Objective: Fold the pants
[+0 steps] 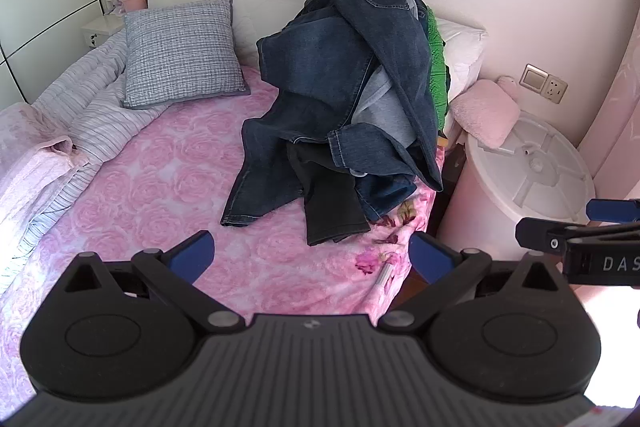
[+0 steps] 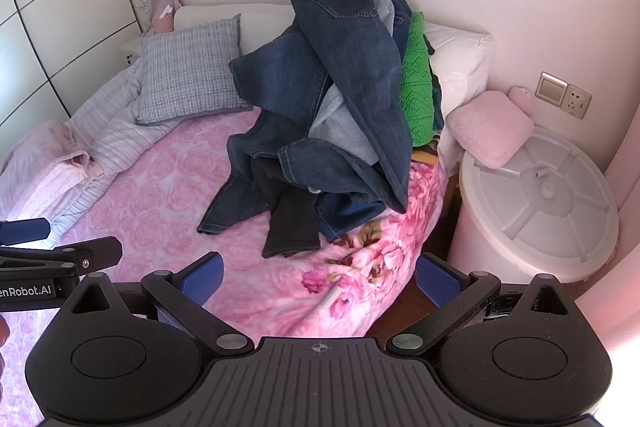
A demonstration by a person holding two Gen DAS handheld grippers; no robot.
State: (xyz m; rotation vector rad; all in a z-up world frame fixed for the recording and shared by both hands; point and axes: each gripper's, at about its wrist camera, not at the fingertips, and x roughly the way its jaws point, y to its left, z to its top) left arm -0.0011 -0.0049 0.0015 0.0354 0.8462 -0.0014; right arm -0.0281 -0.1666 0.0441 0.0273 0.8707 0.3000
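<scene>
Left wrist view first: we see our left tool [image 1: 312, 259] with its blue pads spread wide and nothing between them, hanging over the near part of the bed [image 1: 168, 187], which carries a pink rose-patterned cover. The pile of pants [image 1: 344, 99] sits toward the far right side of the bed, well apart from the tool. It is mostly dark blue denim, heaped high, with a black pair [image 1: 328, 203] sticking out at the bottom front and something green and knitted [image 1: 438, 67] tucked behind on the right. A grey checked pillow [image 1: 180, 55] leans at the head of the bed on the left, beside a striped quilt [image 1: 80, 107]. Off the bed's right edge stands a white round bin [image 1: 532, 171] with a fluffy pink cushion [image 1: 484, 115] resting on its lid. At the right edge we catch part of the right tool [image 1: 600, 227], side on.

Right wrist view next: our right tool [image 2: 318, 275] is likewise spread wide and empty (its pads frame the bed's near right corner). The pile of pants [image 2: 320, 107] lies ahead, one denim leg [image 2: 224, 203] trailing toward us across the cover. The bin [image 2: 536, 203] stands to the right, near the bed. The left tool [image 2: 60, 247] pokes in from the left edge, over the bed [image 2: 160, 195].
</scene>
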